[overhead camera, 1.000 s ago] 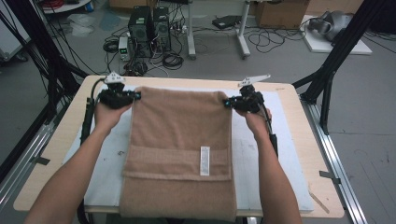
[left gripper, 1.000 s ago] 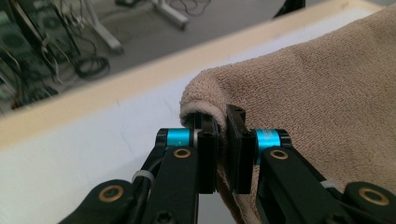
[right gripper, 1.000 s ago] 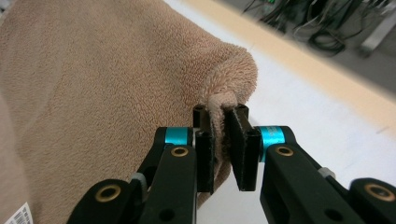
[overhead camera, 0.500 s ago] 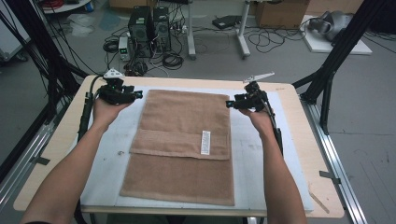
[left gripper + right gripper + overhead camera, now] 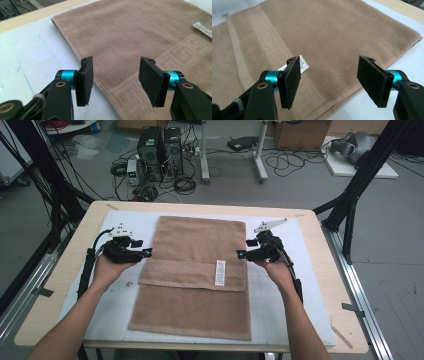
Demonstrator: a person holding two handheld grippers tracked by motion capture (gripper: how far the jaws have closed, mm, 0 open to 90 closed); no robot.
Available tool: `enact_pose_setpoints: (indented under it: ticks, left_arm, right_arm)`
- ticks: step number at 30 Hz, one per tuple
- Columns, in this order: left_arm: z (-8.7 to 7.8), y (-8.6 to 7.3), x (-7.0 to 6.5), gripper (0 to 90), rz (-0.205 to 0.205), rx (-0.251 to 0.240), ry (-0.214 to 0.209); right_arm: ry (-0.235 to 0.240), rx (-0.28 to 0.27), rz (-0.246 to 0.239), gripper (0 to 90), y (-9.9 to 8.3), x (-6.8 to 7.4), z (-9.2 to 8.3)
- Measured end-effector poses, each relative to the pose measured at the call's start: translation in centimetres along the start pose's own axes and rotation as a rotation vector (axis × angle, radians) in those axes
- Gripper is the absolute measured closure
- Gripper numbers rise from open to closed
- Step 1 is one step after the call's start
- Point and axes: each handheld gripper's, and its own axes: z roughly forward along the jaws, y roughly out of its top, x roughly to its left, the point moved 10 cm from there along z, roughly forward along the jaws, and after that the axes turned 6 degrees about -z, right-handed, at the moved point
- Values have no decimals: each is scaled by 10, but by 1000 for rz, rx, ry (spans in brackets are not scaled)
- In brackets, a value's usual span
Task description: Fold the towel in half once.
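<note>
A brown towel (image 5: 195, 245) lies flat on the white mat (image 5: 280, 310), its far part folded toward me, with a white label (image 5: 219, 272) near the fold's edge. My left gripper (image 5: 147, 252) is at the towel's left edge, beside the fold. Its jaws have just been opening and stand open, empty, over the towel's border (image 5: 120, 37) in the left gripper view (image 5: 116, 60). My right gripper (image 5: 241, 254) is at the towel's right edge. Its jaws have also just opened and hold nothing (image 5: 330, 59). Below them is towel (image 5: 324, 30), with the label (image 5: 303, 63) behind the left jaw.
The mat covers a wooden table (image 5: 60, 285) with metal rails along both sides. Black frame poles (image 5: 360, 185) rise at the far right and far left. Computers (image 5: 160, 145) and cables sit on the floor beyond the far edge.
Both grippers held the towel's far corners a second ago. The towel slid away from me and settled flat. The jaws let go, and both hands came nearer to me along its sides.
</note>
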Motion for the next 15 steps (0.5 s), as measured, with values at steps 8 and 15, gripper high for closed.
enact_pose_setpoints:
  ticks: [8, 15]
  left_arm:
    - [-16, -27, -19, 407, 30, -3, -41]
    - [-11, -43, -35, 398, 72, 36, -61]
  right_arm:
    - [10, -4, -22, 369, -28, 25, -10]
    - [31, 14, -32, 403, -49, 40, -7]
